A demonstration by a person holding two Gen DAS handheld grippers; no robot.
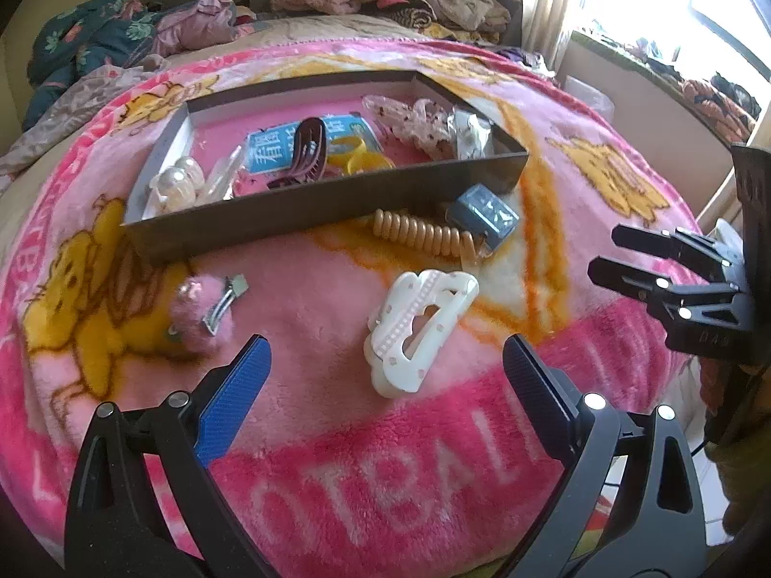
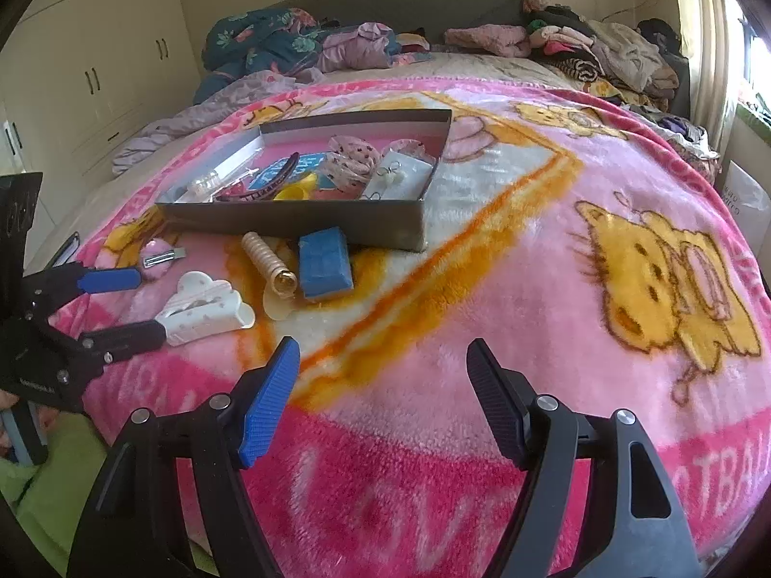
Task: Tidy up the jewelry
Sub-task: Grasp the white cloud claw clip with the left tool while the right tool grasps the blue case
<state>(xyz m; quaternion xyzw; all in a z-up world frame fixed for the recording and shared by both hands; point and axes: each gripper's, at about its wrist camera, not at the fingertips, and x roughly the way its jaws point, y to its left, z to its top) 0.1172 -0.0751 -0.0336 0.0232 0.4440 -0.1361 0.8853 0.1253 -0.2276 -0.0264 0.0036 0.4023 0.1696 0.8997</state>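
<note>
A shallow grey box [image 1: 337,197] sits on the pink blanket and holds hair clips, pearls and yellow rings; it also shows in the right wrist view [image 2: 299,224]. In front of it lie a white claw clip [image 1: 419,332], a pink fluffy hair clip [image 1: 205,313], a gold spiral hair tie [image 1: 424,231] and a small blue box [image 1: 484,214]. My left gripper [image 1: 385,371] is open, its fingers either side of the white claw clip [image 2: 207,310], just short of it. My right gripper [image 2: 383,366] is open and empty over bare blanket, to the right of the items.
The pink cartoon blanket [image 2: 530,250] covers the bed. Piles of clothes [image 2: 578,48] lie along the headboard. Cupboards [image 2: 96,62] stand at the left, a bright window [image 1: 698,9] at the right.
</note>
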